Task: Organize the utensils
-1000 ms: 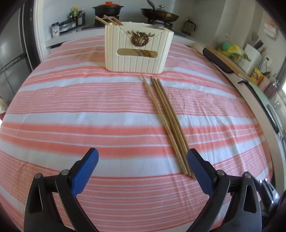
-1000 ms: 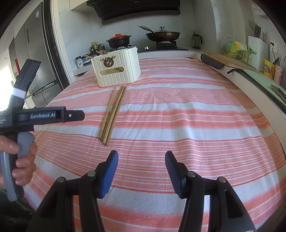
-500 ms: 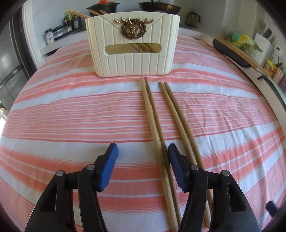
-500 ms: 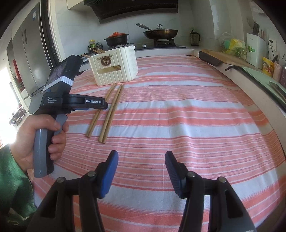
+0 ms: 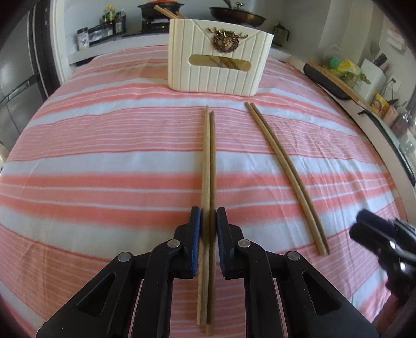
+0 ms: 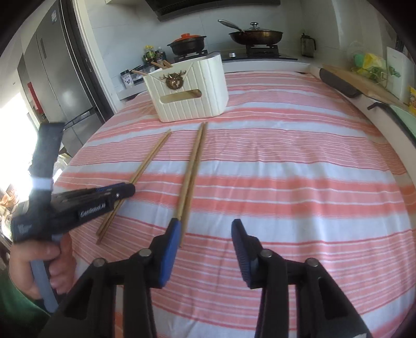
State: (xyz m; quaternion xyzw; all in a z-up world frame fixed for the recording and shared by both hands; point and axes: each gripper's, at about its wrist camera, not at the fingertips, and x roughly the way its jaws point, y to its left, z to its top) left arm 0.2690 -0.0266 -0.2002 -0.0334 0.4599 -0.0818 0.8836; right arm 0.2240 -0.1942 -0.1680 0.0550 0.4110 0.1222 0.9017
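L gripper [image 5: 208, 221] is closing round the near end of one chopstick pair [image 5: 209, 166]; the blue pads flank both sticks, w/ slim gaps visible each side, so contact isn't certain yet. That pair lies straight on the cloth, far tips pointing at the cream utensil holder [image 5: 218, 70], a short way short of it. Sticks look like wood: light, stiff, thin, smooth. Probably prone to rolling or scissoring apart if pinched off-centre. Holding at the thick near end gives a long lever, so the tips may droop or swing; a grip nearer mid-length would likely balance better.

Second chopstick pair [image 5: 283, 169] lies to the right, angled, well apart from the first. R gripper [image 6: 205, 234] is closing too, nothing between its jaws; its left pad sits just beside that pair's near end, which is outside the gap. Would need to shift left to straddle both sticks.

Holder already has chopsticks [image 5: 166, 11] poking out of its top at the left; it bears a gold deer emblem and a slot window.

Surface: pink-and-white striped tablecloth [image 5: 104, 161], soft, some friction, may wrinkle under sliding. Room: kitchen w/ fridge [image 6: 65, 78] at left, pot [image 6: 187, 43] and wok [image 6: 256, 33] on the hob behind, cutting board [image 6: 364, 83] at right.
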